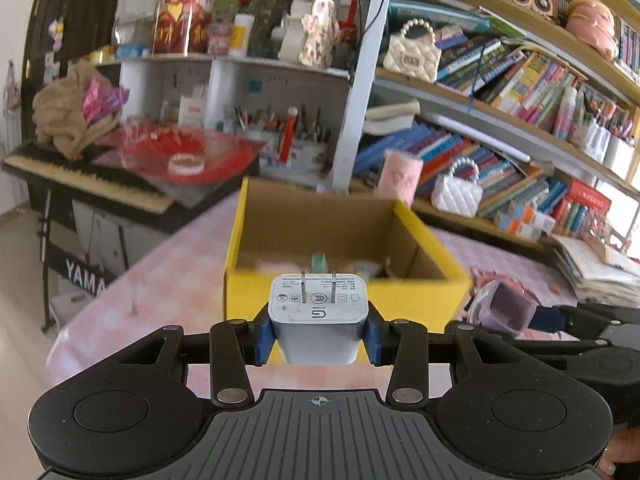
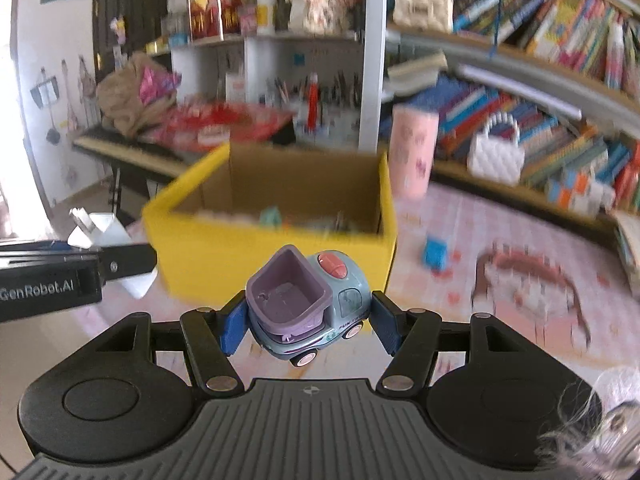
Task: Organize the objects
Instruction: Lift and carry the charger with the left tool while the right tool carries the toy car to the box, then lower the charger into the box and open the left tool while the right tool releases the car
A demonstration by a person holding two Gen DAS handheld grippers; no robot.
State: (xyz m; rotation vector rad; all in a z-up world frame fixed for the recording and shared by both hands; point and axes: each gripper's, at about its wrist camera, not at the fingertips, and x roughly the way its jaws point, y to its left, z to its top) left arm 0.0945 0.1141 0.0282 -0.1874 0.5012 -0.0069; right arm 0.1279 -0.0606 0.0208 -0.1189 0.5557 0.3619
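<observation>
The yellow box [image 1: 344, 288] stands open-topped ahead, its near wall the only barrier; a pink cup [image 2: 412, 152] flanks its right.

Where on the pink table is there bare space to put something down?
Bare cloth lies left of the yellow box, toward the table edge. Right of the box it is crowded: a blue block, a pink cup and stacked books.

Both wrist cameras look slightly downward, close toward the open yellow box [image 1: 344, 292] [image 2: 276, 256]: the left from its front-left, the right from its front-right. Each glimpses the other's gripper beside that box.
</observation>
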